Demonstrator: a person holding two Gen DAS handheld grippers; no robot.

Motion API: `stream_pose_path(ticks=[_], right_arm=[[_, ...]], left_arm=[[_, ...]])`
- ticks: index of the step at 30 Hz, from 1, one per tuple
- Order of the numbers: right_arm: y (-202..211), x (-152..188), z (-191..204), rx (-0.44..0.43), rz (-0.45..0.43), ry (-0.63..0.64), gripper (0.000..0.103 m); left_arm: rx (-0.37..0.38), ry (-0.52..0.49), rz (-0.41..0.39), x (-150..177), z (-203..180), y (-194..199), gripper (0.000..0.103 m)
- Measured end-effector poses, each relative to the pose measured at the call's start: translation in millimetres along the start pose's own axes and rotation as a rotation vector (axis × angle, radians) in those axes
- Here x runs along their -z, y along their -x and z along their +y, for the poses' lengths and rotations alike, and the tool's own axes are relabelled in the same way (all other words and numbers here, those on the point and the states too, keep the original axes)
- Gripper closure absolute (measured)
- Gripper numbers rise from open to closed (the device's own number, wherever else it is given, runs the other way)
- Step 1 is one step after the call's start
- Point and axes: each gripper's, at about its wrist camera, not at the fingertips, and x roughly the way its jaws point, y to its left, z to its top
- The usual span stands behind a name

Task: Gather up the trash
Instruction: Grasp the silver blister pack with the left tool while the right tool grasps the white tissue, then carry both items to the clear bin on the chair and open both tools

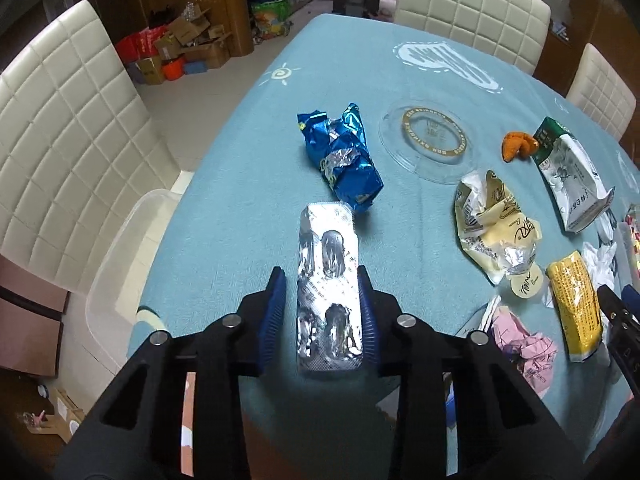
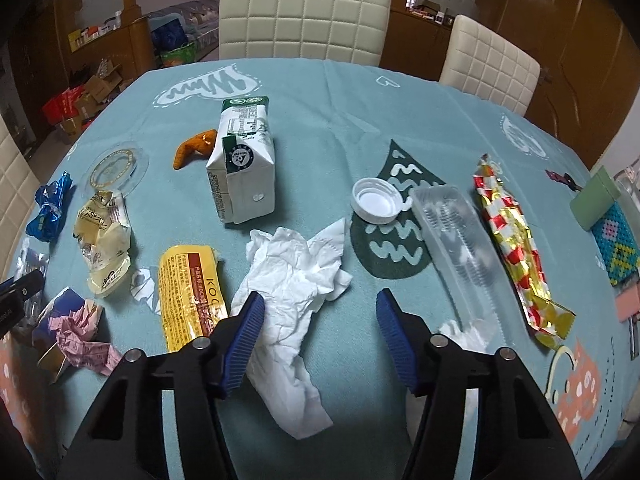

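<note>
So the left gripper [image 1: 322, 312] has its blue pads pinched on the long edges of a silver blister pack [image 1: 329, 292], which sits just this side of the blue wrapper [image 1: 344, 156] on the teal tablecloth [image 1: 420, 220]. That pack looks light and fairly stiff but it's thin foil, so I'd guess it can buckle or slide out if squeezed hard; gripping across the narrow width near the middle, like here, seems the sane spot.

The right gripper [image 2: 320, 340] has its jaws spread, straddling a crumpled white tissue [image 2: 288, 292]. The left pad is touching or nearly touching it and the right pad is well clear, so nothing's grabbed yet. The tissue lies just right of the yellow packet [image 2: 188, 292] and in front of the milk carton [image 2: 244, 164]. It's soft, weightless and squashy, so it should bunch up in the jaws. I'd take it at the thick wad in the middle, not the trailing tail, or it may just drag.
</note>
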Motion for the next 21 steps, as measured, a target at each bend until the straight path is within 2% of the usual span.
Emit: stream_pose_path(ticks=[2,4,6,14,21], right_arm=[[-3.5,-1.8,2.3,-0.039,0.005,0.006,0.066],[-5.1,-2.6,3.3,-0.092,0.012,0.003,0.089],[-1.0,-2.2,4.4,-0.111,-0.007,0.007,0.095],[32.9,-2.2,13.3,-0.085,-0.100,0.058,0.097],[69.9,-5.9,23.6,-0.112,-0.163,0.072,0.097]], left_arm=[[0.014,0.004,-0.003,-0.8,0.6,0.0,0.076],[0.031,0.015,-0.004,-2.1,2.1,0.2,0.076],[0.045,0.026,-0.009,-2.3,3.7,1.4,0.076],[0.065,0.016,-0.074,-0.7,2.6,26.3,0.076],[0.068,0.035,-0.131,3.3,17.3,60.0,0.076]])
